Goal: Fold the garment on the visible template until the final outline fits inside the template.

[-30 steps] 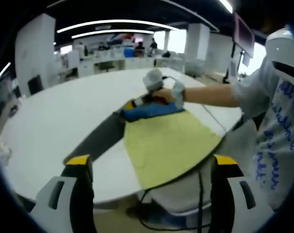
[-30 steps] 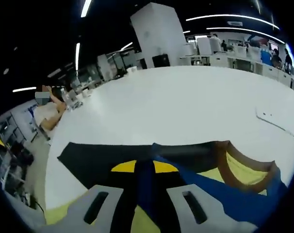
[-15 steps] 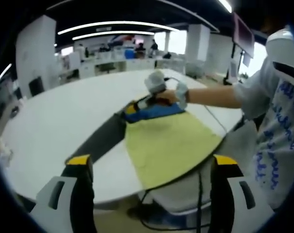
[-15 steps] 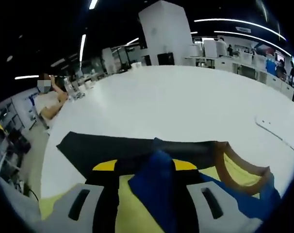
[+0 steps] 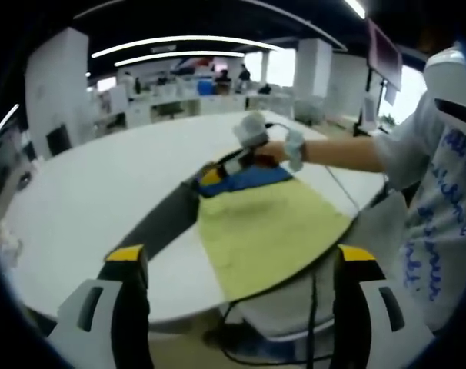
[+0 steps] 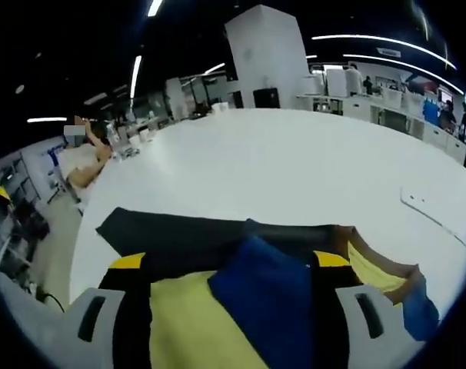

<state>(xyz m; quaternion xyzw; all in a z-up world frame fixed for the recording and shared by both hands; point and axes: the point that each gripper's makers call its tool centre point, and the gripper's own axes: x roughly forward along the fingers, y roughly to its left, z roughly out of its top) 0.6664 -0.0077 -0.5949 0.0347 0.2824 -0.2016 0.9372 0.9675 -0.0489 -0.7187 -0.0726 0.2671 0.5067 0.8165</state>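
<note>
A yellow garment (image 5: 267, 227) with a blue sleeve (image 5: 248, 178) lies near the edge of the white table (image 5: 87, 192). It partly covers a dark template (image 5: 160, 219). My left gripper (image 5: 241, 254) hangs open in front of the table edge, away from the cloth. My right gripper (image 5: 225, 165), held in a person's hand, sits at the garment's far end by the sleeve. In the right gripper view my right gripper (image 6: 229, 260) is open, with the blue sleeve (image 6: 260, 292) lying loose between its jaws on the yellow cloth (image 6: 191, 323). The template (image 6: 179, 234) and a brown collar (image 6: 379, 269) show beyond.
The person holding the grippers (image 5: 441, 215) stands at the right of the table. Cables (image 5: 310, 307) hang below the near edge. A thin cable (image 6: 437, 211) lies on the table to the right. A seated person (image 6: 83, 157) is at a far desk.
My right gripper has opened, letting go of the blue sleeve, which now lies flat between its jaws. The left gripper has stayed still.
</note>
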